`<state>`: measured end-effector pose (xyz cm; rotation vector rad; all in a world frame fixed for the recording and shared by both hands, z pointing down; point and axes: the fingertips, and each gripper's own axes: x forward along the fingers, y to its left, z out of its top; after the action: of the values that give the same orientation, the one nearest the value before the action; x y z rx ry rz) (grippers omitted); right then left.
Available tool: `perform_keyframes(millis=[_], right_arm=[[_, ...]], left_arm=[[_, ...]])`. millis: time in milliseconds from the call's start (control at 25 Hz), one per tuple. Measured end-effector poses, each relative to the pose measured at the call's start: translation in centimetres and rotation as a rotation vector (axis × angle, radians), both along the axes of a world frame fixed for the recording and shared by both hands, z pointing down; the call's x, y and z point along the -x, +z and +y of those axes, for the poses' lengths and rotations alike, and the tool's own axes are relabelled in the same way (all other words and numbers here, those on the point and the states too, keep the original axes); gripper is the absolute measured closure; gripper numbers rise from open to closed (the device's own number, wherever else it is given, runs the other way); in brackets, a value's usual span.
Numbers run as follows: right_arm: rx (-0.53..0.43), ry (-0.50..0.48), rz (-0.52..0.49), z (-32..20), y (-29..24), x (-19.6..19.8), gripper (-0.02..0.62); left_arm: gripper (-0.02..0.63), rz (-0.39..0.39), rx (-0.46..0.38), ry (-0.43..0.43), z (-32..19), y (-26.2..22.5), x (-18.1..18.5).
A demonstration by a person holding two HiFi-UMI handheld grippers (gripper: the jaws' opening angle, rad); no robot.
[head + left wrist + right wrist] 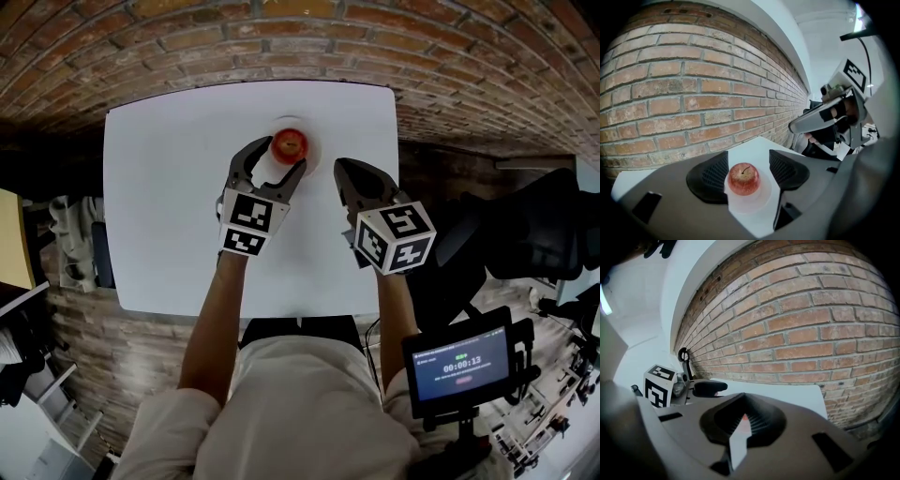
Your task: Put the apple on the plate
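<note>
Head view: the apple [290, 145] sits on the small white plate [311, 141], at the far middle of the white tabletop [169, 187].
Left tongs: the left tongs [281, 157] are open, with one jaw on each side of the apple, and they do not squeeze it.
Why so: I think the apple is already in its place, so nothing needs to hold it.
Right tongs: the right tongs [345, 172] are closed with nothing in them. They sit to the right of the plate, out of the way.
Job: it looks done.
Tabletop: flat and white, so the apple should stay put.
Room: a red brick wall [281, 37] stands just past the far edge. A dark chair [534, 225] and a small screen [462, 366] are on the right.
</note>
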<state>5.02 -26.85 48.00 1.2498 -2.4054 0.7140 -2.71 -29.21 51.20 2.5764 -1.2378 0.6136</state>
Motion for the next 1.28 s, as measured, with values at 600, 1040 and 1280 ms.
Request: perform_keyframes(millis=[600, 1040, 1280], right_arm=[[-0.074, 0.017, -0.049, 1.9, -5.6, 0.0, 0.592], [-0.156, 0.034, -0.034, 4.4, -9.5, -0.4, 0.592], [-0.195, 0.043, -0.038, 5.9, -11.3, -0.8, 0.592]], left_arm=[[0.434, 0.068, -0.103, -0.001, 2.6, -6.7, 0.5], [0.549, 0.071, -0.148, -0.042, 5.1, -10.1, 1.4], [0.566, 0.08, -0.185, -0.034, 6.8, -12.1, 1.1]])
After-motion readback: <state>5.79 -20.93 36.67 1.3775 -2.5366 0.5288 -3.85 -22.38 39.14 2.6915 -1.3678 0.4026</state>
